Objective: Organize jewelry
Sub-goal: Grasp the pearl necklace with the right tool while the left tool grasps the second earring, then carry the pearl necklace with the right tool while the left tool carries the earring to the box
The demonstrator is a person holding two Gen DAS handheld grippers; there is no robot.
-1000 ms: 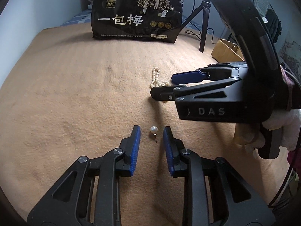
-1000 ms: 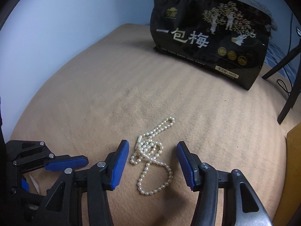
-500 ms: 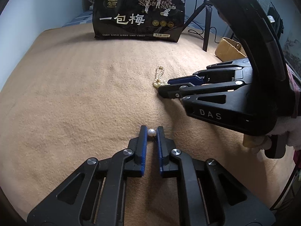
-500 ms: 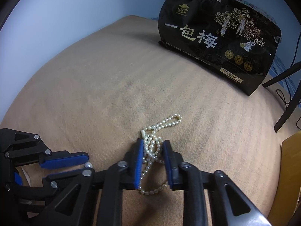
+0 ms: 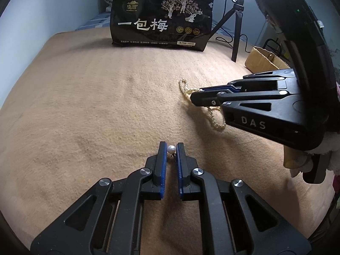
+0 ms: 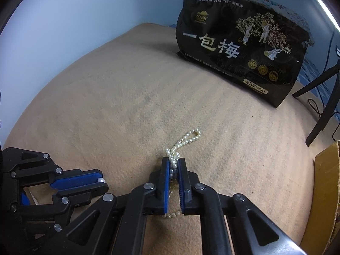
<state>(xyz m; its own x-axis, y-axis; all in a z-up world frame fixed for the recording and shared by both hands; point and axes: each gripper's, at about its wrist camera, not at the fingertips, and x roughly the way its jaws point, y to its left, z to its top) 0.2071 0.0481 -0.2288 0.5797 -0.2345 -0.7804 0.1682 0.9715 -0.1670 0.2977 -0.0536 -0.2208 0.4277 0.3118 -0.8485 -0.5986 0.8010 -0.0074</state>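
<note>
Tan blanket (image 5: pixel 89 106): left gripper (image 5: pixel 171 148) jaws clamp one pearl earring (image 5: pixel 171 149), right gripper (image 6: pixel 174 165) jaws one pearl necklace (image 6: pixel 187 140).

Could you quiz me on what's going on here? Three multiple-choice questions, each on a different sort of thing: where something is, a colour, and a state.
1. Where does the black snack bag stand?
A. At the far end of the tan blanket
B. Beside the left tool
C. On the floor

2. What colour are the tools' pads?
A. Red
B. Blue
C. Green

3. What is the right tool doing?
A. Standing wide open
B. Clamping a bunched pearl necklace
C. Holding the bag

Answers:
1. A, it stands upright far beyond both tools.
2. B, blue strips line the fingers.
3. B, strands are pinched between its pads.
</note>
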